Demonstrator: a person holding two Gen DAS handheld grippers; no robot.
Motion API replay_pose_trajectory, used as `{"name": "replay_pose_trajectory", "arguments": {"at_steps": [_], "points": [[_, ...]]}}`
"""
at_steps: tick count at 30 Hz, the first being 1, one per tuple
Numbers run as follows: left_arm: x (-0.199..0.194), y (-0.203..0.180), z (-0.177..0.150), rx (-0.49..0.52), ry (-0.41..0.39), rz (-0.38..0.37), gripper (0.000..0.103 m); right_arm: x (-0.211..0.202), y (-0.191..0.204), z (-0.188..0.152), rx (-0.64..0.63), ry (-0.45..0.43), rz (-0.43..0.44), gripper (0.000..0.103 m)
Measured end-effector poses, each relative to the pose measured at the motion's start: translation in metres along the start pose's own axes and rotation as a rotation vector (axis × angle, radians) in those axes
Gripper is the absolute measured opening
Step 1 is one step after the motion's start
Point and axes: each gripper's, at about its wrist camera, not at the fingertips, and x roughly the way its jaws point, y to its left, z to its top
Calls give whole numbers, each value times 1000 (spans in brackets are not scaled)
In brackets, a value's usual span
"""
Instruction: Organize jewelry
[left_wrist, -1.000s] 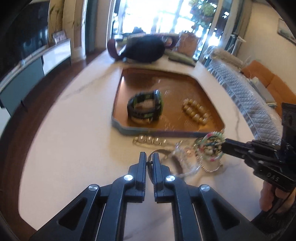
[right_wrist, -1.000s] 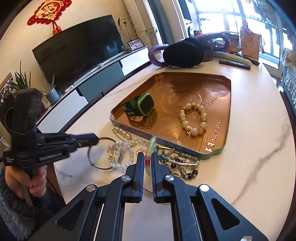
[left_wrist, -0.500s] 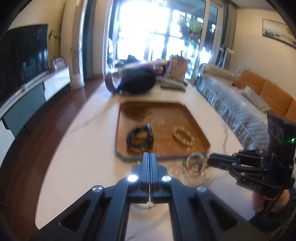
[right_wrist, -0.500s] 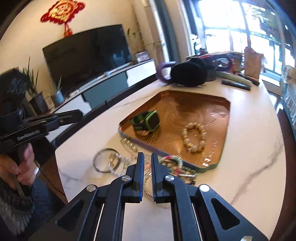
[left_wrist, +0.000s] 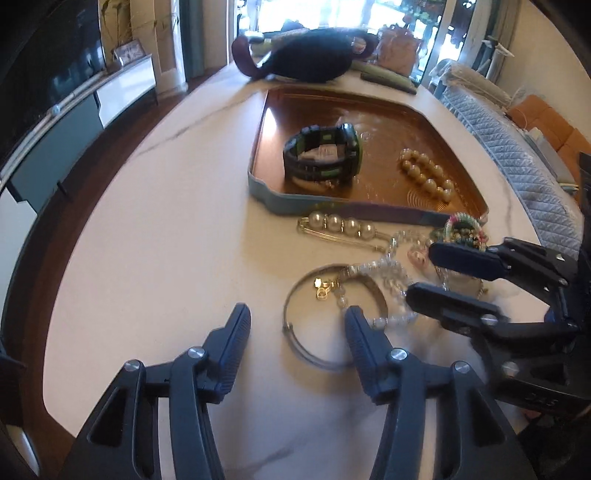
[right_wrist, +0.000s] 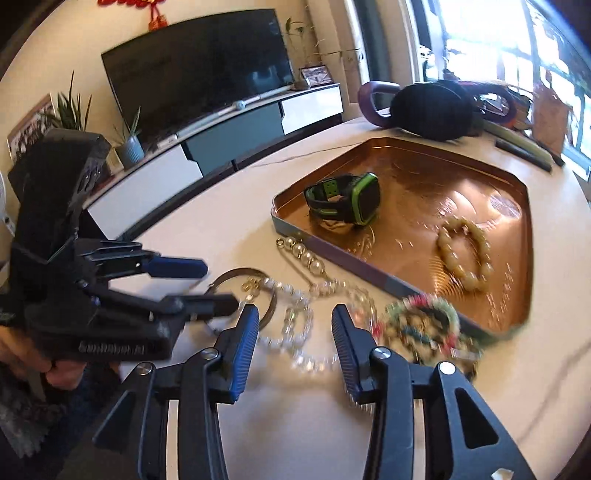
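A copper tray (left_wrist: 332, 210) (right_wrist: 351, 254) holds a green-and-black watch (left_wrist: 321, 155) (right_wrist: 347, 199) and a cream bead bracelet (left_wrist: 424, 177) (right_wrist: 465, 254). In front of it on the marble table lie a pearl pin (left_wrist: 340, 223) (right_wrist: 303, 254), a silver bangle (left_wrist: 301, 352) (right_wrist: 236, 273), a clear bead bracelet (left_wrist: 391, 280) (right_wrist: 299, 314) and colourful bracelets (left_wrist: 463, 227) (right_wrist: 421, 317). My left gripper (left_wrist: 297, 325) (right_wrist: 210, 286) hangs low, jaws opening, with the bangle's near rim between the fingers. My right gripper (right_wrist: 294, 321) (left_wrist: 424, 275) is opening over the clear beads. Neither grips anything.
A dark bag (left_wrist: 310, 59) (right_wrist: 432, 107) and other items crowd the table's far end. The rounded table edge (left_wrist: 74, 266) drops to the floor on the left, towards a TV console (right_wrist: 229, 140). A sofa (left_wrist: 517, 147) runs along the right side.
Both grippers were shut a second ago, pulled up and back, and have now dropped close to the loose jewelry with jaws apart. The colourful bracelets now lie against the tray's front.
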Motion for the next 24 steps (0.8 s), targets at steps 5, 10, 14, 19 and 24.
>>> {"name": "replay_pose_trajectory", "arguments": {"at_steps": [5,10,14,19,24], "points": [[0,-5,-5,68,-30,36,43,13,-10,5,40,41,55,12],[1,0,-2,34,-15,-35,4,9,6,4,-61,42,-28,6],[-13,-4,0,21,-57,-81,3,-5,4,5,-29,0,-8,6],[-35,-8,4,36,-132,-95,4,-33,7,7,-32,-75,14,6],[-45,0,7,22,-167,-86,3,-58,10,9,-32,-127,-2,6]]}}
